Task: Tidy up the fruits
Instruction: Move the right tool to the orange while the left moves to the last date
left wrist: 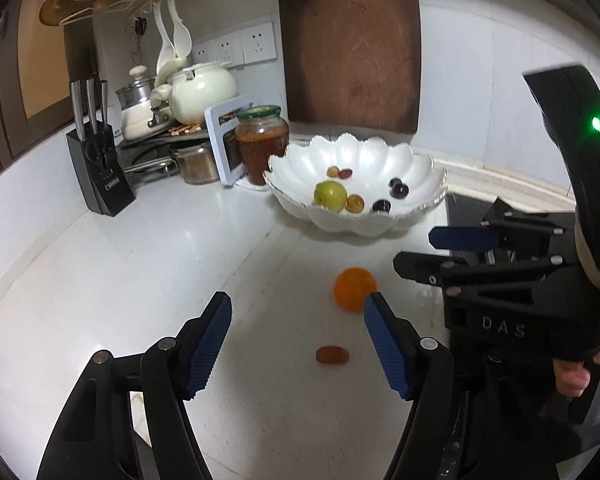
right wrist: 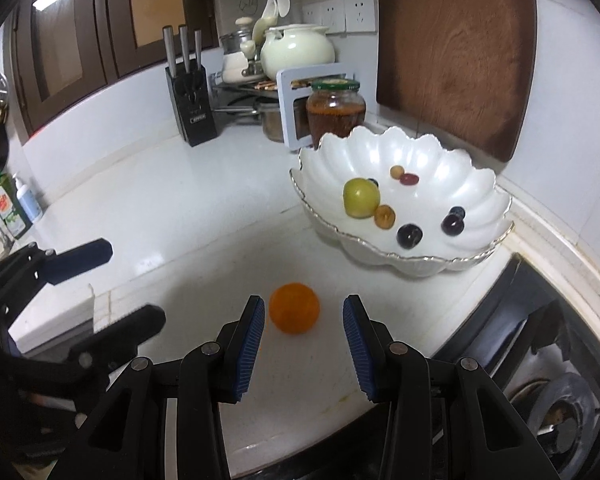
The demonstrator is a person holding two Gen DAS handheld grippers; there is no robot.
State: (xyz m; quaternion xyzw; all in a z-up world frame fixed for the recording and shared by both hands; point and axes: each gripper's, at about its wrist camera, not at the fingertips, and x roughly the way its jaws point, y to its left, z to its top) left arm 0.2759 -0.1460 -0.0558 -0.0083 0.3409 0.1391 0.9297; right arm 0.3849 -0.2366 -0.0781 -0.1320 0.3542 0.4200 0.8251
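An orange (left wrist: 355, 288) (right wrist: 294, 308) lies on the white counter in front of a white scalloped bowl (left wrist: 420, 164) (right wrist: 496, 200). The bowl holds a green apple (left wrist: 331, 196) (right wrist: 361, 198), dark plums (right wrist: 410, 236) and several small fruits. A small red-orange fruit (left wrist: 332, 355) rests on the counter between my left gripper's fingers, untouched. My left gripper (left wrist: 298, 308) (right wrist: 128, 284) is open, its right tip just short of the orange. My right gripper (right wrist: 304, 306) (left wrist: 424, 254) is open, with the orange just ahead of its tips, nearer the left pad, and no pad pressing on it.
A knife block (left wrist: 100, 172), a rack of pots (left wrist: 180, 96) and a jar (left wrist: 262, 144) line the back left. A wooden cutting board (left wrist: 352, 40) leans on the wall behind the bowl. A gas stove (right wrist: 540, 360) lies at the right. Soap bottles (right wrist: 6, 208) stand far left.
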